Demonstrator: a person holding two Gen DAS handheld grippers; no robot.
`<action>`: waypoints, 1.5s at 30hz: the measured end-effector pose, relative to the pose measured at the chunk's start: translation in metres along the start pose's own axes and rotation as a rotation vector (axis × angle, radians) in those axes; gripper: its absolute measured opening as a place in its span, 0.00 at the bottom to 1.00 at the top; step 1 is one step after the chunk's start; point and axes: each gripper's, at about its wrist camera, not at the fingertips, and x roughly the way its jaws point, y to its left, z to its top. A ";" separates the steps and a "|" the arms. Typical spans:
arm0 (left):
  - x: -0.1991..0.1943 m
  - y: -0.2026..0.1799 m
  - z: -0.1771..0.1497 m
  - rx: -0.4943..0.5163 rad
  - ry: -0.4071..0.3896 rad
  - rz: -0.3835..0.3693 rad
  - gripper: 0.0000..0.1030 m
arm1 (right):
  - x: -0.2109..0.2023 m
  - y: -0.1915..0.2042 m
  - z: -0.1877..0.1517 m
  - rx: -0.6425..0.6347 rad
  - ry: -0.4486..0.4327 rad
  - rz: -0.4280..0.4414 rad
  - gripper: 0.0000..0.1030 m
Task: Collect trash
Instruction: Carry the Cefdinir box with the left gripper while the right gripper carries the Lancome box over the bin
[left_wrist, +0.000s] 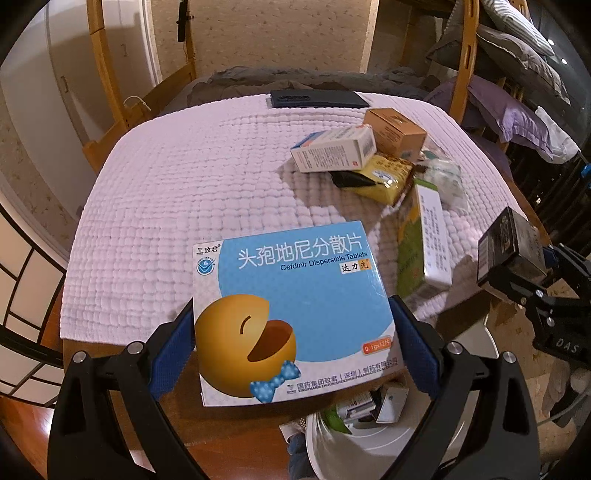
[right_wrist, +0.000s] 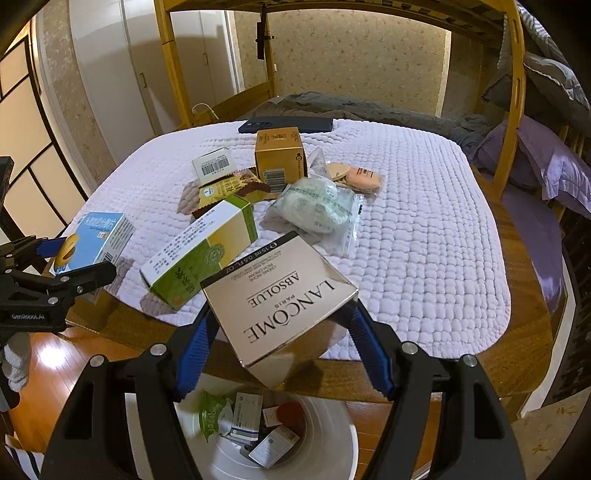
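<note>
Holding one box each, both grippers hang over the white bin (right_wrist: 332, 439) at the edge of the bench, so a release should drop the trash straight inside. The left gripper (left_wrist: 291, 347) has its jaws closed on the sides of the blue medicine box (left_wrist: 295, 314); the right gripper (right_wrist: 280, 343) clamps the Lancôme box (right_wrist: 280, 295), tilted. More trash lies on the white mat (right_wrist: 424, 229): a green box (right_wrist: 199, 254), a gold box (right_wrist: 280, 155), a plastic packet (right_wrist: 317, 206). The bin already holds several packets.
</note>
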 end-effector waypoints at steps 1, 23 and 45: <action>-0.002 -0.001 -0.003 0.002 0.003 -0.005 0.95 | -0.001 0.001 -0.001 -0.004 0.001 -0.002 0.68; -0.020 -0.036 -0.042 0.094 0.041 -0.078 0.95 | -0.019 0.011 -0.031 -0.018 0.042 0.027 0.68; -0.027 -0.079 -0.066 0.203 0.079 -0.145 0.95 | -0.030 0.010 -0.060 -0.011 0.100 0.046 0.68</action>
